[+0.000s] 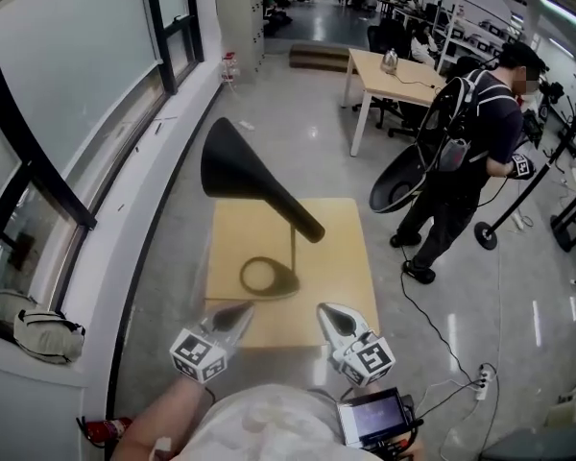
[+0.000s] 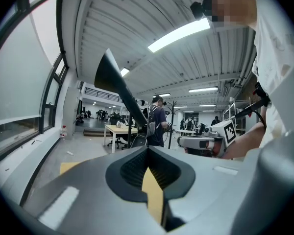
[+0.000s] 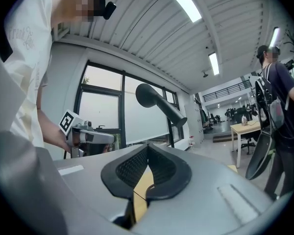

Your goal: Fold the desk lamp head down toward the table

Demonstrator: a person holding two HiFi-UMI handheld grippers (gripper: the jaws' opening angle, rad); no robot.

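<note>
Seemingly untouched, desk lamp (image 1: 259,182) standing on table (image 1: 350,267), left claw (image 1: 240,311) closed empty, right claw (image 1: 328,313) likewise closed.

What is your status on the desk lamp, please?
Left gripper and right gripper shut, empty. Lamp head raised, untouched. Person right of table, not blocking.

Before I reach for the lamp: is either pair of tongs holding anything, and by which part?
Nothing is held. The left tongs and right tongs are both shut and empty, short of the lamp.
</note>
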